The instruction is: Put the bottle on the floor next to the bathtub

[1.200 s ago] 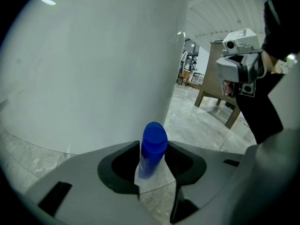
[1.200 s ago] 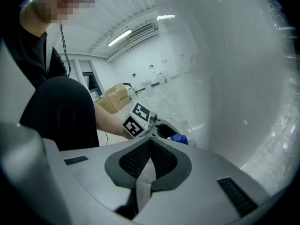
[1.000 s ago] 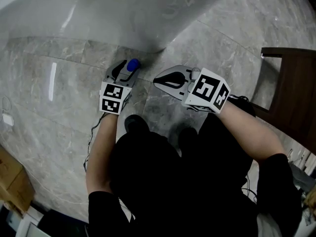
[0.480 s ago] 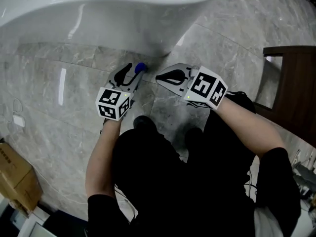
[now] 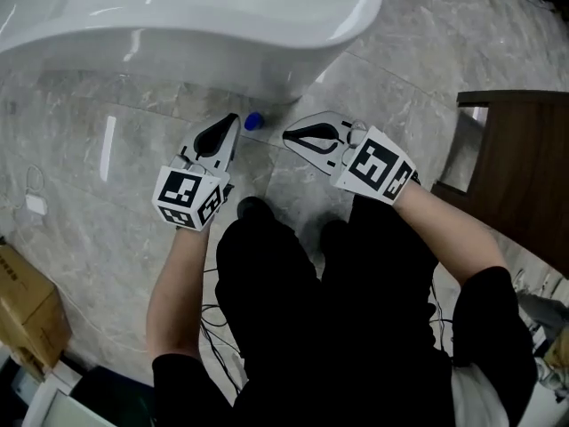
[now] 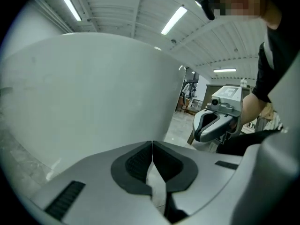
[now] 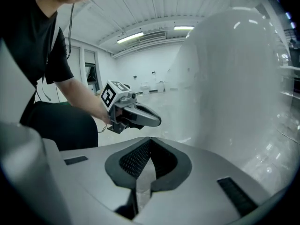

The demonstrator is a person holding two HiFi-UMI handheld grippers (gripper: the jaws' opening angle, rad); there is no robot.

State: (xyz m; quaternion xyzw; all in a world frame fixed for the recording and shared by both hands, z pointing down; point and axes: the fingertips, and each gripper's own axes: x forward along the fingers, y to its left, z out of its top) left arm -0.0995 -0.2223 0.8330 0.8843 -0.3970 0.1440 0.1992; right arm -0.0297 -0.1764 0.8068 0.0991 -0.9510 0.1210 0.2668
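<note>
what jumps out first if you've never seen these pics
The big white bathtub fills the top of the head view. At its base a blue-capped bottle sits on the grey floor, between the left tool, whose jaws have just closed on nothing, and the shut, empty right tool.

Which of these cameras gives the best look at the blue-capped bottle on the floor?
The head view: looking down, it shows the blue-capped bottle on the grey marble floor right beside the white bathtub, though mostly its cap. Both gripper views show the bathtub's side but no bottle.
</note>
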